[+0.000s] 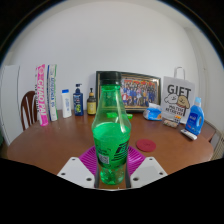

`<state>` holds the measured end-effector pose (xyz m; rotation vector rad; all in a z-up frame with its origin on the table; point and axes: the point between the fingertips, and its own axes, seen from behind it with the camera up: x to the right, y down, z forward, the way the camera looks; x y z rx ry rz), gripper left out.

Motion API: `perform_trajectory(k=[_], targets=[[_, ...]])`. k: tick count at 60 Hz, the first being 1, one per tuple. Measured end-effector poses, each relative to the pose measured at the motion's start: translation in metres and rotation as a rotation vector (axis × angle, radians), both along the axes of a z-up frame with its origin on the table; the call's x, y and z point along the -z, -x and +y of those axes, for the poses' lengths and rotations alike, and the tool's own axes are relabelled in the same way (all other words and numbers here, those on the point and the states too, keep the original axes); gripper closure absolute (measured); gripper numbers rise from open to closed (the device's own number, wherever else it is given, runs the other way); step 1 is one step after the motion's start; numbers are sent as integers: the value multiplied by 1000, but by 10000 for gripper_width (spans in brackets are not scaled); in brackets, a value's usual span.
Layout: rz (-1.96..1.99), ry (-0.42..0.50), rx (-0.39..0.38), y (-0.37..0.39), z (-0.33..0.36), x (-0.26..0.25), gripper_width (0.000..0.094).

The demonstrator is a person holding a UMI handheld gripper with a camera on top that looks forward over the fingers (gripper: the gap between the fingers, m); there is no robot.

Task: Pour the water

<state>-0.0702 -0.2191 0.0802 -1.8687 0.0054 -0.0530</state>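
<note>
A green plastic bottle (pixel 111 125) with a dark cap stands upright between my fingers. My gripper (pixel 111 165) is shut on its lower body, with the magenta pads (pixel 88 158) pressed against both sides. The bottle's base sits low between the fingers, over the brown wooden table (pixel 60 140). Whether the base touches the table is hidden. A red round coaster-like disc (pixel 147 145) lies on the table just to the right, beyond the fingers.
Along the back of the table stand books (pixel 44 95), several small bottles (pixel 78 100), a framed picture (pixel 132 92), a white GIFT bag (pixel 177 100), a blue bottle (pixel 195 117) and a small cup (pixel 152 112). A chair (pixel 28 108) stands at the left.
</note>
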Motion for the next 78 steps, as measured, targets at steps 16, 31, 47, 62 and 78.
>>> perform_trajectory(k=[16, 31, 47, 62, 78], targets=[[-239, 6, 32, -46, 9, -51, 589], [-881, 94, 103, -157, 55, -106, 591], [-1510, 191, -3, -179, 102, -112, 586], [-1911, 207, -87, -160, 127, -106, 587], [-1958, 239, -137, -158, 130, -95, 585]])
